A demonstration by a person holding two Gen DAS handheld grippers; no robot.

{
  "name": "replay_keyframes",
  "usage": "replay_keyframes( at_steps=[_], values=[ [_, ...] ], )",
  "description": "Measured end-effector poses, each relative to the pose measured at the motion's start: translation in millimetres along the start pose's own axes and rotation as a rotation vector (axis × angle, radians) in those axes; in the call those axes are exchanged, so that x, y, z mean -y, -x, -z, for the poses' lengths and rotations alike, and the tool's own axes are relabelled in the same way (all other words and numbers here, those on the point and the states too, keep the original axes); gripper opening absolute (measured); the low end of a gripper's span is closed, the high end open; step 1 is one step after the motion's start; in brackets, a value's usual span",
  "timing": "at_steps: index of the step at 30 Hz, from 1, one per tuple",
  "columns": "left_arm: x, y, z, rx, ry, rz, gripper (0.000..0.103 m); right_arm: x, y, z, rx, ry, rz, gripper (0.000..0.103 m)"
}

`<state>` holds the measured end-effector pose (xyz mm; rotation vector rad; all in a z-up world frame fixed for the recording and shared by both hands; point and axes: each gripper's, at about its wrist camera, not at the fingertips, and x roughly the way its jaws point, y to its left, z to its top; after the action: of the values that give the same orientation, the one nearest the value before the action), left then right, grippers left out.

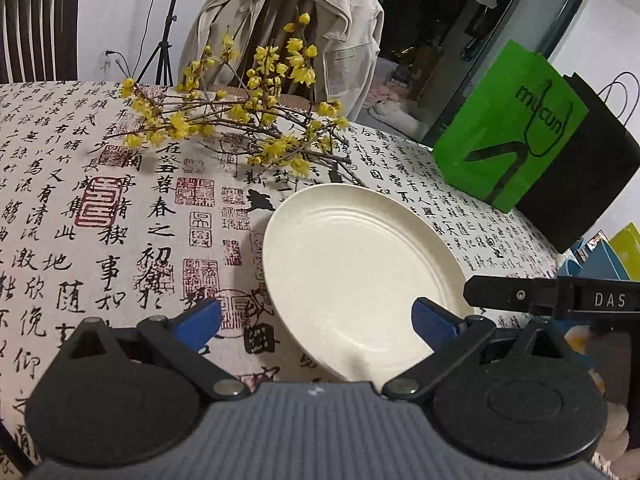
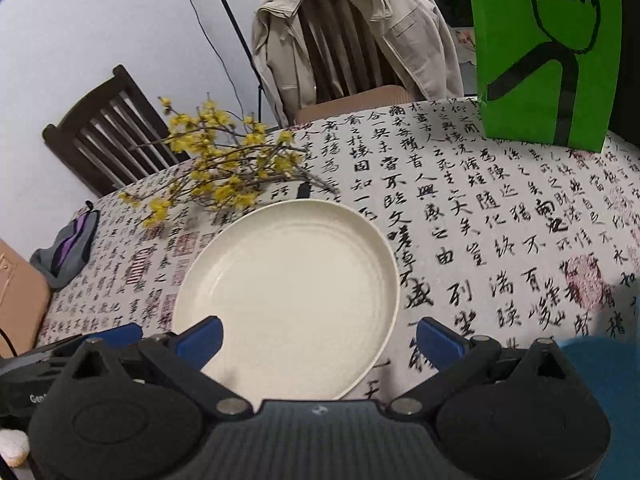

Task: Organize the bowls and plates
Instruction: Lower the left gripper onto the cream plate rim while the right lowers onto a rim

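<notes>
Left gripper spread, over plate

The left gripper is level, jaws spread wide, blue fingertips well apart and gripping nothing. The right gripper is likewise spread wide and unloaded; one of its black fingers extends in from the left gripper's right side.
</notes>
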<state>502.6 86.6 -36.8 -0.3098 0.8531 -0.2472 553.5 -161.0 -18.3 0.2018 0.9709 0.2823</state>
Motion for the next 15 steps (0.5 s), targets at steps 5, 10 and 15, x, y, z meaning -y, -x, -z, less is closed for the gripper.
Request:
replay_keyframes(
  at_steps=[5,10,15],
  values=[
    [1,-11,-2,0.013,-0.004,-0.013,0.103,3,-16,-6,-0.018,0.013,0.032,0.098],
    [-5,-23,-6,0.005,0.035,-0.021,0.103,9,-30,-8,-0.042,-0.001,0.051,0.09],
    [-7,-31,-11,0.014,0.05,-0.041,0.098,12,-39,-11,-0.048,-0.016,0.049,0.072]
  ],
)
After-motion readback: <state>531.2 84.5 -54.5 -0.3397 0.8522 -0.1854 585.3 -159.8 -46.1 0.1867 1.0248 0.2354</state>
